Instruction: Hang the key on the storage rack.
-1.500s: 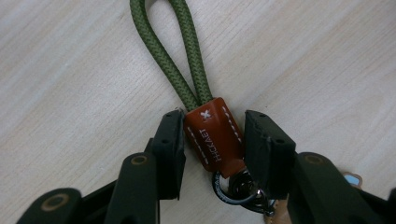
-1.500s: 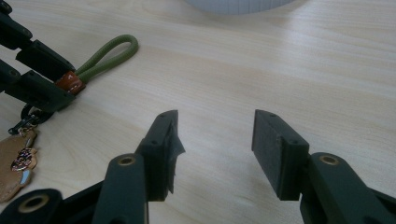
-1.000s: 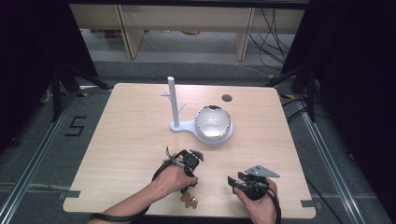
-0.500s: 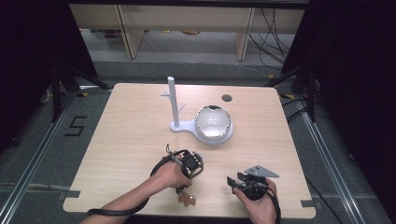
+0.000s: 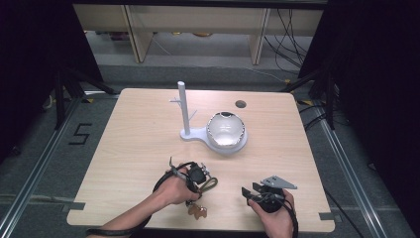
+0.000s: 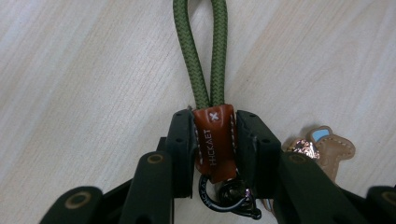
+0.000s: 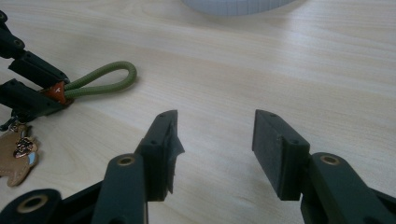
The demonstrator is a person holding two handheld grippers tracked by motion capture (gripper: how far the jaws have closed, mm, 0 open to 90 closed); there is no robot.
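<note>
**Keychain pinched at its leather tab, other gripper waiting**

We see a pale wooden table [image 5: 133, 148] in a dark-walled room, with a white stand [image 5: 184, 111] and a shiny bowl [image 5: 226, 130] well beyond the fingers. The left gripper [image 6: 215, 140] has its jaws closed on the brown leather tab [image 6: 214, 140] of a keychain [image 5: 200, 191], the green cord loop [image 6: 201, 51] running forward past the fingertips and a metal clasp [image 6: 229, 196] hanging behind them. Gripping the stiff tab probably leaves the loop free, perhaps for hooking on the stand. A small charm [image 6: 327, 147] lies just beside the right-hand finger; its shape is hard to make out. The right gripper [image 7: 215, 140] stands wide open, holding nothing, the loop off beyond its left finger.
</note>
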